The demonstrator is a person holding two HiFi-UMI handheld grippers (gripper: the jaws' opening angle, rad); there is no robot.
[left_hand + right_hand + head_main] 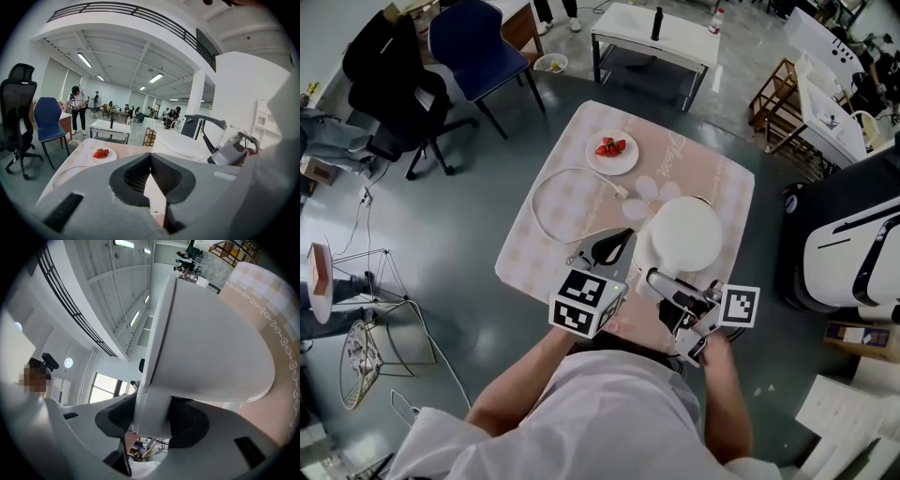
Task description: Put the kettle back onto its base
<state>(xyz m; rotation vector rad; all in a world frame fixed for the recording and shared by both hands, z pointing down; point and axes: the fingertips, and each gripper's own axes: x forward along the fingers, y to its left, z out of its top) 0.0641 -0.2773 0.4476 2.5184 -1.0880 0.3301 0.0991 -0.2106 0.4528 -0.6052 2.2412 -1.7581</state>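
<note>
- Clamping the handle [151, 411] of the white kettle [684, 234], the right claw [667, 292] has its dark pads pressed on both sides of it. This is the sensible place to hold.
- The kettle sits in the lower right part of the tabletop [572, 159], close to the edge nearest the person. I cannot tell whether it rests on the cloth or hangs just above it.
- The base does not show clearly in any view. It may lie under the kettle or behind the claws.
- The shell looks stiff and smooth. It may hold water, so its weight probably sits out beyond the grip, and the body would want to tip away from the handle.
- The smooth handle could twist between the pads, so a slow, level carry seems wise.
- The left claw [611, 247] is just beside the kettle on its left. Its jaws are together and grip nothing.
- A looped cable [542, 220] fills the left middle of the tabletop, and a plate of strawberries [612, 153] sits near the upper edge.
- The bare cloth between plate and kettle is the best open room. The right and lower edges are close.
</note>
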